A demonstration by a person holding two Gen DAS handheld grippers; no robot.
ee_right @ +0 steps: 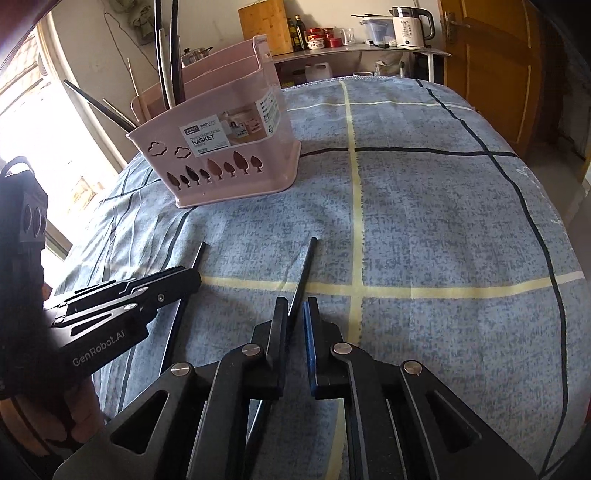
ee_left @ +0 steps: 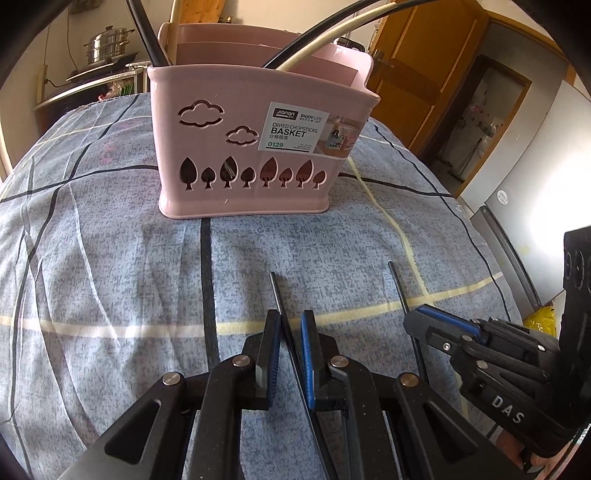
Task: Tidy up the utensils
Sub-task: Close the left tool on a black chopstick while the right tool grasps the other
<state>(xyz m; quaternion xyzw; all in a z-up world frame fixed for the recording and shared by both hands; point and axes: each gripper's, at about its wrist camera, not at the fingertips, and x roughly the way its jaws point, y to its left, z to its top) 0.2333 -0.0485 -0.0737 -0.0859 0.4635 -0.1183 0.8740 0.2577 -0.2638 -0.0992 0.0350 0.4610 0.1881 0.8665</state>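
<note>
A pink divided chopstick basket (ee_left: 221,147) (ee_right: 229,173) stands on the blue checked cloth, with several long black and cream handles leaning out of its compartments. In the left wrist view my left gripper (ee_left: 290,315) is shut on a black chopstick (ee_left: 275,288) whose tip points toward the basket. Beside it on the right, my right gripper (ee_left: 415,317) grips a second black chopstick (ee_left: 397,280). The right wrist view shows my right gripper (ee_right: 296,302) shut on its chopstick (ee_right: 306,262), and my left gripper (ee_right: 194,275) at the left with the other chopstick (ee_right: 199,253). Both are low over the cloth, short of the basket.
The checked cloth (ee_right: 424,221) covers the whole table. Behind it are a counter with a kettle (ee_right: 408,27) and bottles, a steel pot (ee_left: 107,44) on a stove, wooden doors and a window at the left. A hand (ee_right: 81,417) holds the left gripper.
</note>
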